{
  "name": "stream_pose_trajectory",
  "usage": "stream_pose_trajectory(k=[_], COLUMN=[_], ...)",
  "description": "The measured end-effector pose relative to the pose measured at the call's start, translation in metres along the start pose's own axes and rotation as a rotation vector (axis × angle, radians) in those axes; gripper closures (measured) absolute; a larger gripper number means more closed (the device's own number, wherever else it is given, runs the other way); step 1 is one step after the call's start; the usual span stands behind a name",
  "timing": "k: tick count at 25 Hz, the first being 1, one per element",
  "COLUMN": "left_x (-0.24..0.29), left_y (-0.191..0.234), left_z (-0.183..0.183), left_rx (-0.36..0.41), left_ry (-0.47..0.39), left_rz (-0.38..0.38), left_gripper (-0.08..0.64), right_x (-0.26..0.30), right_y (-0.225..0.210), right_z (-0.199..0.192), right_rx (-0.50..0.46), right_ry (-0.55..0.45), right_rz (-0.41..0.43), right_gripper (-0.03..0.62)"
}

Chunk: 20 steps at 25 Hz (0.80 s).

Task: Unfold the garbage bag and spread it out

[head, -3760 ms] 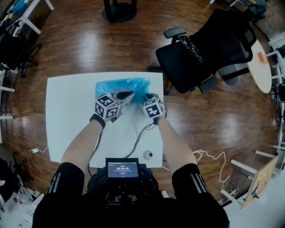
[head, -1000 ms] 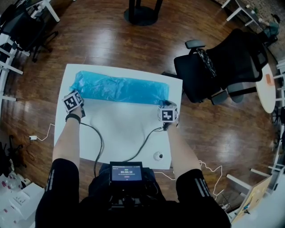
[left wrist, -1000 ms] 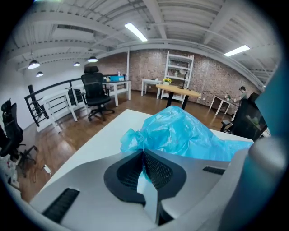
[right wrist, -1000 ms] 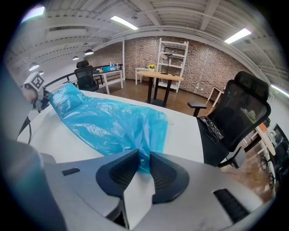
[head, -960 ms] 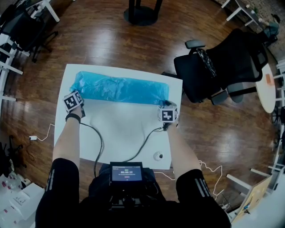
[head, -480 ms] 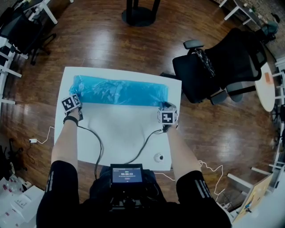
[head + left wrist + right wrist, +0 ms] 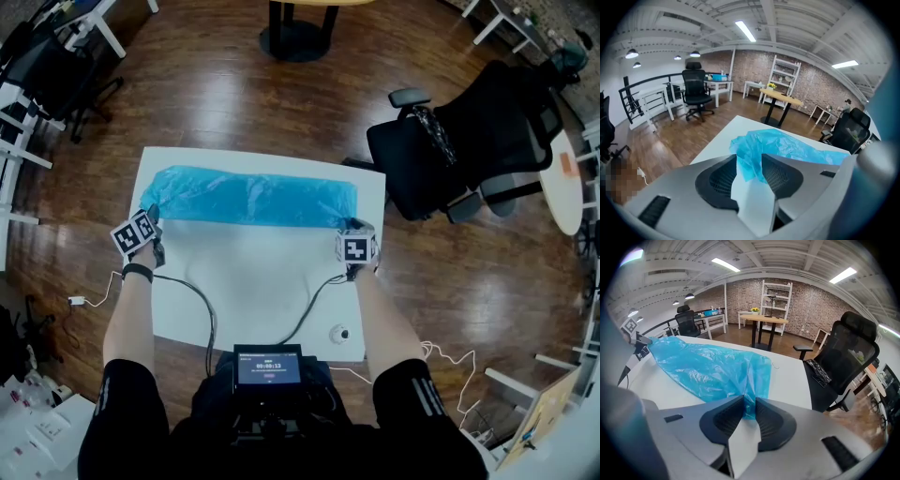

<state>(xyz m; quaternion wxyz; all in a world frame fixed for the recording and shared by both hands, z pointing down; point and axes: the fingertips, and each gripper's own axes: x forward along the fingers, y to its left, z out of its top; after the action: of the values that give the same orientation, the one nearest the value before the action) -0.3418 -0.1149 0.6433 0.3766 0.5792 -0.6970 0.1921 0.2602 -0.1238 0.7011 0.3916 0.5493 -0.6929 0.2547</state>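
Where the wooden floor (image 7: pixel 234 84) fills the frame, a white table (image 7: pixel 262 291) sits at centre, with a black office chair (image 7: pixel 469 131) off its upper right corner. The blue garbage bag (image 7: pixel 253 197) lies along the table's upper edge, a long wrinkled band running left to right.

Left gripper (image 7: pixel 152 214), at the bag's left end: jaws apart, just been opening; the bag corner lies loose between them, not pinched.

Right gripper (image 7: pixel 352 227), at the bag's right end: jaws closed on a fold of the bag's corner.

Cables (image 7: pixel 202 300) trail from both grippers across the table toward the person. A small round white object (image 7: pixel 339 334) sits near the table's lower right edge.
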Motion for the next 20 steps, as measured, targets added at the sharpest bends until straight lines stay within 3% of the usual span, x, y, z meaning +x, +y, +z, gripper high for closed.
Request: stream_pose_trajectory(k=[4, 8, 14, 20], left_x=[0.002, -0.004, -0.007, 0.016], left_y=[0.009, 0.003, -0.053, -0.097], left_z=[0.004, 0.017, 0.051, 0.055], left_rx=[0.032, 0.060, 0.258, 0.368], left_ry=[0.002, -0.054, -0.156, -0.100], left_rz=[0.008, -0.024, -0.150, -0.206], left_gripper=[0.336, 0.314, 0.314, 0.313], right_x=[0.002, 0.002, 0.002, -0.016], right_y=[0.004, 0.002, 0.002, -0.004], right_z=[-0.004, -0.006, -0.002, 0.022], right_rx=[0.010, 0.007, 0.013, 0.034], right_ry=[0.011, 0.030, 0.030, -0.051], right_rz=[0.009, -0.006, 0.017, 0.003], right_gripper=[0.479, 0.479, 0.474, 0.454])
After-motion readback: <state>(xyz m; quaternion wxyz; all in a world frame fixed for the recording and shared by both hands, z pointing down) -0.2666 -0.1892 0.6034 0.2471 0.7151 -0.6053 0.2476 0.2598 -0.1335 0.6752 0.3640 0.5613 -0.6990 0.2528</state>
